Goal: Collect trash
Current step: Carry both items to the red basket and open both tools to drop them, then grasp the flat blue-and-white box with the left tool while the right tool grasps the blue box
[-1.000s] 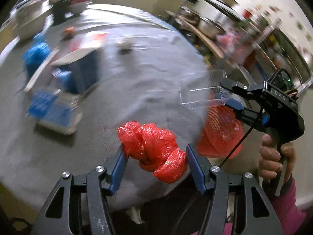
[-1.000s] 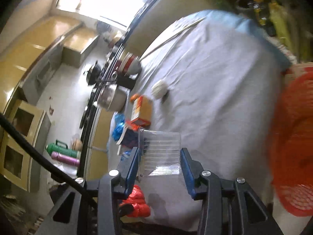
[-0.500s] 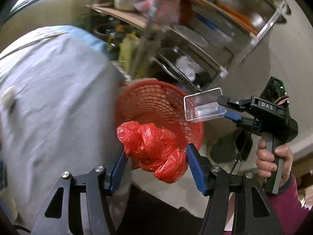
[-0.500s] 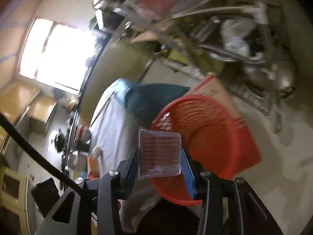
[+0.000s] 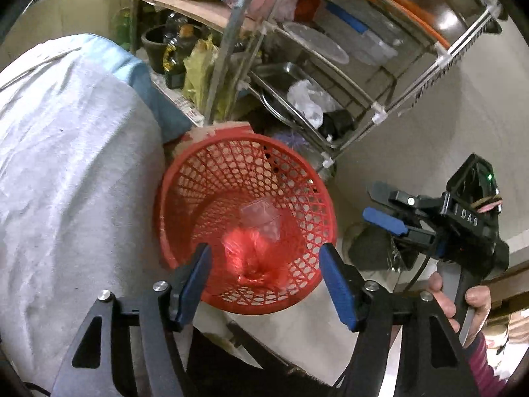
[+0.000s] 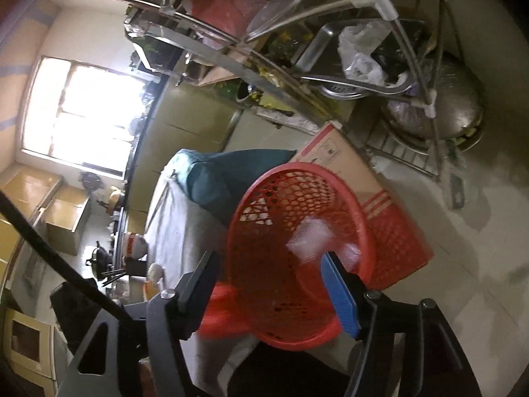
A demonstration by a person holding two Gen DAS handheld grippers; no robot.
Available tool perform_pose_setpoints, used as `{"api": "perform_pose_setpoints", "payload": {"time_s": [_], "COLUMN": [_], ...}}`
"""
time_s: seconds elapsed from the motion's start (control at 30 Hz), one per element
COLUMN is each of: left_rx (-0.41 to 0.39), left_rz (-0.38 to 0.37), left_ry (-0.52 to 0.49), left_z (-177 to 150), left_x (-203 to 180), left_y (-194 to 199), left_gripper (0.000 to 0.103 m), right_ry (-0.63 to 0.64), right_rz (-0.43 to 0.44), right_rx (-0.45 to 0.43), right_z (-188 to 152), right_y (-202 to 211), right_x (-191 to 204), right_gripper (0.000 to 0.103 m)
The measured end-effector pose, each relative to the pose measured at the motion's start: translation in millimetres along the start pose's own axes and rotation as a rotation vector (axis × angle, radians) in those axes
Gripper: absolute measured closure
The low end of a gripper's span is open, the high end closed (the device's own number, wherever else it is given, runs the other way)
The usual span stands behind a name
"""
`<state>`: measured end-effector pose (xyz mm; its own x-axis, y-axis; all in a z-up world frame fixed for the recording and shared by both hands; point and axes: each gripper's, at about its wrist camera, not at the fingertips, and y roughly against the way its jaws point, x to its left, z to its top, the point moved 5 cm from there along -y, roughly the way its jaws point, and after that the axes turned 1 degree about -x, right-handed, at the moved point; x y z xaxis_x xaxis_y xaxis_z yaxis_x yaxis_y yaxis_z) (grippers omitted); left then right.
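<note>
My left hand-held gripper point(image 5: 264, 278) and right hand-held gripper point(image 6: 267, 284), jaws just opened, hold nothing; the crumpled red plastic bag point(image 5: 251, 258) and clear plastic box point(image 5: 261, 218), blurred, lie inside the red mesh basket point(image 5: 297, 198) beside the desk point(image 5: 66, 165) edge.

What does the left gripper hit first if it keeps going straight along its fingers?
Probably the red plastic bag inside the red basket. The left gripper is open and aimed into its mouth; depth is unclear.

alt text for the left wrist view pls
The left gripper, jaws just opened, hovers open over a red mesh basket on the floor, where a red plastic bag and clear plastic container are dropping. The right gripper, open, is alongside.
</note>
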<state>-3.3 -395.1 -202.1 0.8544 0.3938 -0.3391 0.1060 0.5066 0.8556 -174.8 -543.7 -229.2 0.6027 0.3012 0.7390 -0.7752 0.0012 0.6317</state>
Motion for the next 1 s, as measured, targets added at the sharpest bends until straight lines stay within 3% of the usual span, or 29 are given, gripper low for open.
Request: {"api": "perform_pose_setpoints", "payload": {"time_s": [0.27,0.43,0.57,0.7,0.87,1.0], "left_rx": [-0.091,-0.161,-0.2,-0.239,-0.27,-0.306], "left_rz": [0.03,0.135,0.294,0.428,0.508,0.543], "left_ry": [0.049,0.077,0.135,0.256,0.467,0.617], "left_z": [-6.5,-47.4,-100.6,-158.1,-217.0,-242.9], "left_x": [25.2,57.5,100.2,150.0,212.7,253.2], "left_y": [42.9,89.9,128.6,169.7,215.0,238.1], "left_gripper": [0.03,0.03,0.029,0.029,0.029,0.029], "right_ry": [0.092,0.172,0.277,0.365,0.463,0.524], "right_rz": [0.047,0.088,0.104,0.134,0.173,0.193], "right_rx": [-0.073,-0.063,-0.012,0.082,0.205,0.3], "right_z": [-2.1,-14.4,-36.0,-66.4,-113.1,-153.6], "right_y": [13.0,6.7,-14.3,-43.7,-84.3,-115.8], "right_x": [36.5,68.7,103.3,139.6,186.8,219.0], "right_gripper": [0.035,0.035,0.035,0.035,0.035,0.035]}}
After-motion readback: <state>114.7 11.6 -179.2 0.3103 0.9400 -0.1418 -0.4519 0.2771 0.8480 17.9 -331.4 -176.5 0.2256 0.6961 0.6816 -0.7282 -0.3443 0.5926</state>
